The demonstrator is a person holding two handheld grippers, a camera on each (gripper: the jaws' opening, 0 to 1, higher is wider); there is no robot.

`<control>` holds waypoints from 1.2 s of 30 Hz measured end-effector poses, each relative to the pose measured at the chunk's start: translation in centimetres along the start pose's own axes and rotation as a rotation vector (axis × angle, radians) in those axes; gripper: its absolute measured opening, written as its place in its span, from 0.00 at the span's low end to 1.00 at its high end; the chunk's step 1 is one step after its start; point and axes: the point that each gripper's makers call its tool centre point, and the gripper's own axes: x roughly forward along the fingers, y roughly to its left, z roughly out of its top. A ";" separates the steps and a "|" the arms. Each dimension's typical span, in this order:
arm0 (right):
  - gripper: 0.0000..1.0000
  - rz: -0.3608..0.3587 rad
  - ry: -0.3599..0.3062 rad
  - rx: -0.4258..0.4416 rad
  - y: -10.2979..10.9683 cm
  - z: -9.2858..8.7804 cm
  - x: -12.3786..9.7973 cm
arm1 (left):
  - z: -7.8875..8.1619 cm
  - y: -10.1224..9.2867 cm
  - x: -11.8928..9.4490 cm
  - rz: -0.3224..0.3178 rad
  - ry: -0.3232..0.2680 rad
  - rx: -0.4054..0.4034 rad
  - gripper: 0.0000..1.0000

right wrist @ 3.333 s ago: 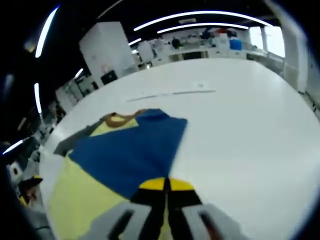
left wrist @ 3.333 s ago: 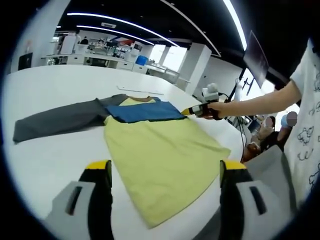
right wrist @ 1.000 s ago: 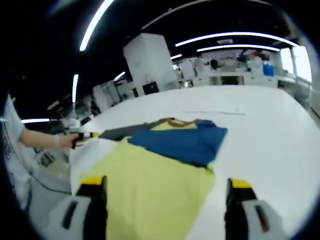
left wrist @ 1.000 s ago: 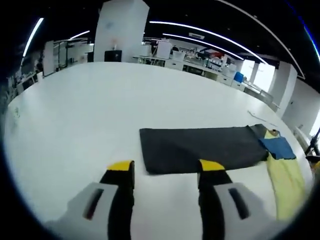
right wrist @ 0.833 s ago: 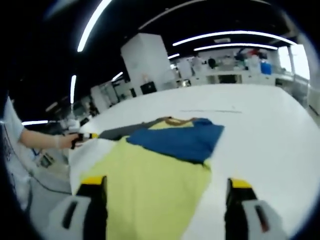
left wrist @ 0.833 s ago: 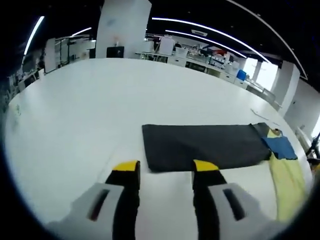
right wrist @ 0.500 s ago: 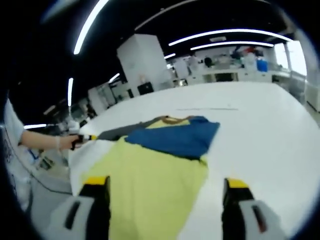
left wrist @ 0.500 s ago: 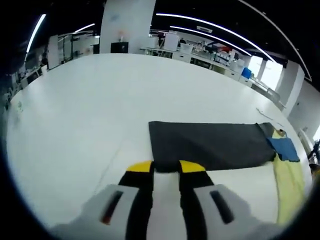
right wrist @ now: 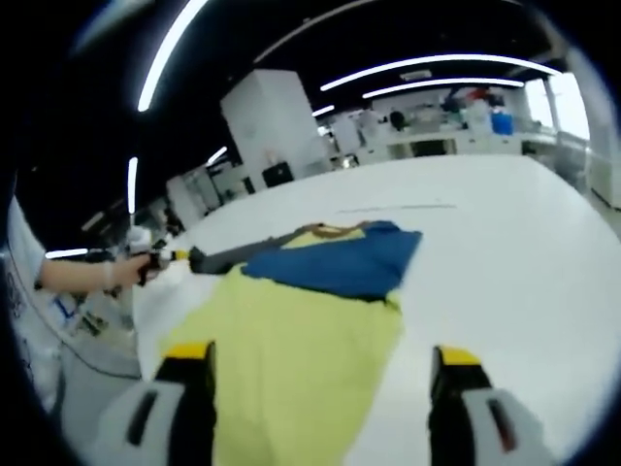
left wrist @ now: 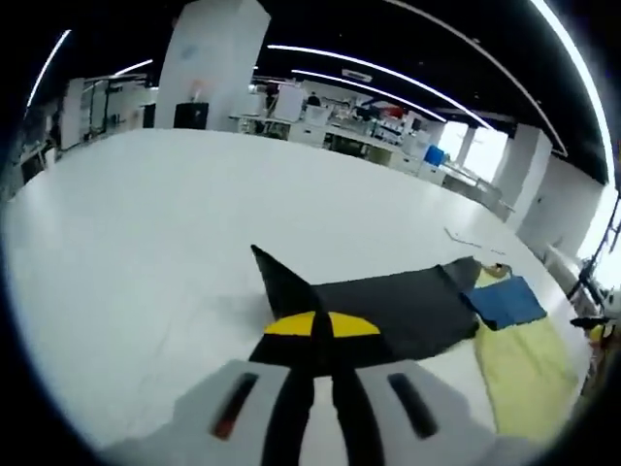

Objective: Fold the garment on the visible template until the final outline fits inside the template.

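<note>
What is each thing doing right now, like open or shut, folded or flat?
left gripper: shut on the grey sleeve's end.
right gripper: open, holding nothing.
grey sleeve: stretched out on the table, its end corner lifted.
blue sleeve: folded over the shirt's chest.
yellow shirt body: lying flat.
table: white, holding the shirt.

The left gripper (left wrist: 321, 326) has its jaws closed on the end of the dark grey sleeve (left wrist: 374, 306), lifting its corner off the white table (left wrist: 146, 223). The blue sleeve (left wrist: 505, 301) lies folded across the yellow body (left wrist: 519, 374) toward the table's right edge.
</note>
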 end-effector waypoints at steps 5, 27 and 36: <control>0.90 -0.006 0.012 0.004 -0.4 -0.7 0.1 | 1.9 -5.1 1.4 -0.119 -0.006 0.116 0.00; 0.88 -0.016 -0.018 0.056 -0.5 -0.9 -0.4 | 5.9 -26.8 7.7 -0.469 -0.026 -0.025 0.00; 0.87 -0.014 -0.035 0.094 -0.9 -1.1 -0.3 | 4.4 -33.2 9.6 -0.540 0.033 -0.009 0.00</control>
